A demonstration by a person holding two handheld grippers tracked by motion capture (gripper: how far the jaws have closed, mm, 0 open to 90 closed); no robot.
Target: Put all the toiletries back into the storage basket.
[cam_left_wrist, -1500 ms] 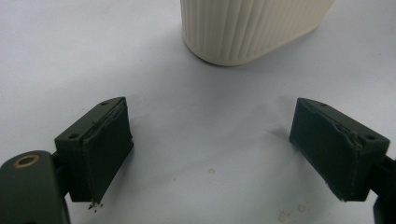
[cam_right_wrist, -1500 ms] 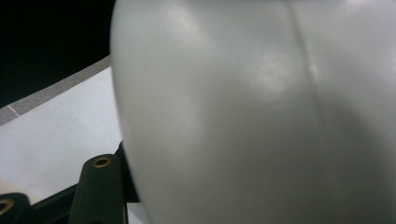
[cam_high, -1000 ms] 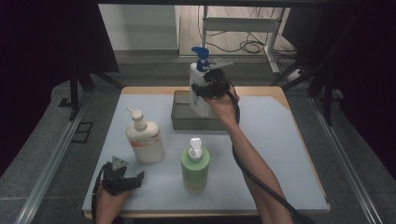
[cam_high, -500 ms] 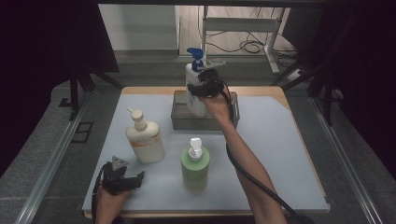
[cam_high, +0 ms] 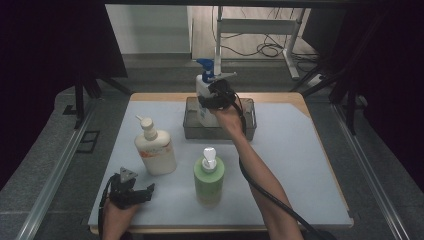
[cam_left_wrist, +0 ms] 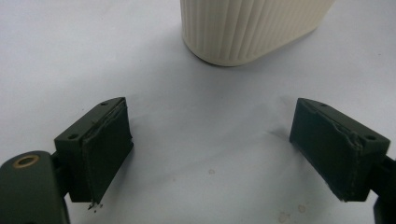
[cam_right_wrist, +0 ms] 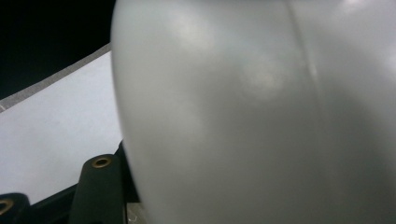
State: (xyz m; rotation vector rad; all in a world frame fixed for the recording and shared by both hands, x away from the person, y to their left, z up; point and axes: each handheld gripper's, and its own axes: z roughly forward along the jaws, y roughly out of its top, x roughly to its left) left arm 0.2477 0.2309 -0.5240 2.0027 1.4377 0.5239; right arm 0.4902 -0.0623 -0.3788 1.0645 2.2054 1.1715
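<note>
Your left tongs [cam_high: 134, 192] rest at the near left edge of the worktop [cam_high: 300, 165], jaws spread wide with nothing between them, the cream pump bottle [cam_high: 156, 152] just beyond and the green pump bottle [cam_high: 209, 179] to its right. Farther back, your right tongs [cam_high: 214, 100] are clamped on the white blue-pump bottle [cam_high: 204, 90], held upright over the grey tray [cam_high: 247, 125], inside its rim.
</note>
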